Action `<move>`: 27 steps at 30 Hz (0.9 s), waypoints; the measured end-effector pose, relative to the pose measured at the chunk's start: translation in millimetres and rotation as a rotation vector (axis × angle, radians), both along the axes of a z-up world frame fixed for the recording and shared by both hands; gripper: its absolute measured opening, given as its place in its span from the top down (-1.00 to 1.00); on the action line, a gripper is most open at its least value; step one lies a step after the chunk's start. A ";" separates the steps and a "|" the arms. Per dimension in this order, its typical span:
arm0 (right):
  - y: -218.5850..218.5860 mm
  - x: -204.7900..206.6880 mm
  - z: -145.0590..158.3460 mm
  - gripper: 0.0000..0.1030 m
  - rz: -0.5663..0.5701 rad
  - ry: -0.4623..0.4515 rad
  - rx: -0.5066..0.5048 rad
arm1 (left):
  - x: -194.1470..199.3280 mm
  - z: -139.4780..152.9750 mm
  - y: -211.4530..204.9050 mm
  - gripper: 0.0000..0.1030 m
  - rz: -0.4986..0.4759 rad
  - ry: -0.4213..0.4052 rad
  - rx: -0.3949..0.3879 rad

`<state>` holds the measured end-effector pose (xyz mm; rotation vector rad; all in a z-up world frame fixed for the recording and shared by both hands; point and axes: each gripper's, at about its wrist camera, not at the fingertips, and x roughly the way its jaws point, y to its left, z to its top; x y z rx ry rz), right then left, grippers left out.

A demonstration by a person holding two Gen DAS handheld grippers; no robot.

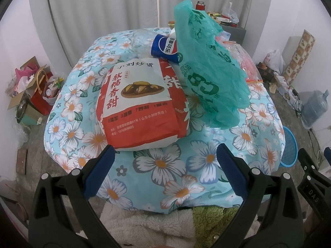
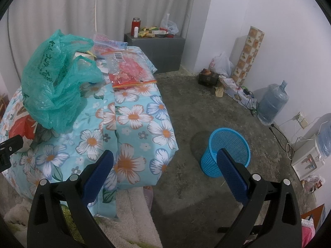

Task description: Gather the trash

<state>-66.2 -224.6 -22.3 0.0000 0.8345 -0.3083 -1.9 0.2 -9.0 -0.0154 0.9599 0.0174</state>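
A red and white paper snack bag lies on the floral quilt, just beyond my open left gripper. Behind it lies a blue cola cup on its side, and a crumpled green plastic bag rises at the right. In the right wrist view the green bag sits at the left, with a clear zip bag of red pieces further back. My right gripper hangs open and empty over the quilt's edge. A blue mesh bin stands on the floor.
The concrete floor lies right of the quilt. A grey cabinet with clutter stands at the back. A water jug and cables line the right wall. Boxes and gift bags pile at the left.
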 end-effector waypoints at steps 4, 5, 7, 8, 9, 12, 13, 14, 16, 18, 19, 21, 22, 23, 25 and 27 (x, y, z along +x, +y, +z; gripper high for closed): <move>0.1 0.4 -0.2 -0.88 0.000 0.002 0.001 | 0.3 -0.2 -0.3 -0.83 -0.002 0.003 0.000; 0.2 0.3 -0.3 -0.88 0.000 0.002 0.002 | 0.5 0.0 -0.5 -0.83 -0.002 0.005 0.001; 1.1 0.2 1.0 -0.88 0.002 0.000 0.000 | 0.6 0.2 -1.0 -0.83 -0.003 0.005 0.004; 1.2 0.9 -0.2 -0.88 0.003 -0.001 0.000 | 0.5 0.2 -0.5 -0.83 -0.002 0.005 0.005; 1.3 0.9 -0.1 -0.88 0.003 0.000 -0.001 | 0.4 0.0 0.2 -0.83 0.000 0.003 0.005; 0.5 0.6 0.2 -0.88 0.004 0.001 0.002 | 2.0 1.4 2.5 -0.83 0.007 0.004 0.004; -0.2 0.7 0.3 -0.88 0.005 0.001 0.003 | 2.7 2.1 1.6 -0.83 0.007 0.005 0.004; -0.4 1.2 -0.4 -0.88 0.007 0.000 0.004 | 3.1 2.0 2.3 -0.83 0.009 0.006 0.004; -0.3 1.2 0.7 -0.88 0.009 -0.001 0.002 | 3.4 1.3 4.3 -0.83 0.012 0.011 0.003; 0.8 1.4 3.0 -0.88 0.011 -0.001 0.002 | 3.5 0.8 3.2 -0.83 0.011 0.011 0.005; 1.2 2.0 2.8 -0.88 0.014 -0.001 0.003 | 3.4 0.7 3.6 -0.83 0.012 0.010 0.005; 3.5 3.3 3.0 -0.88 0.018 0.000 0.005 | 3.3 0.2 3.8 -0.83 0.013 0.011 0.006; 4.7 4.5 2.9 -0.88 0.022 -0.001 0.006 | 3.3 -0.4 5.4 -0.83 0.016 0.011 0.007; 6.1 5.2 2.8 -0.88 0.023 -0.001 0.006 | 3.1 -1.1 6.4 -0.83 0.017 0.012 0.007; 8.6 8.0 3.3 -0.88 0.036 -0.003 0.011 | 3.4 -2.6 9.4 -0.83 0.023 0.016 0.010; 11.7 11.3 3.8 -0.88 0.048 -0.007 0.016 | 4.1 -3.6 9.4 -0.83 0.026 0.021 0.012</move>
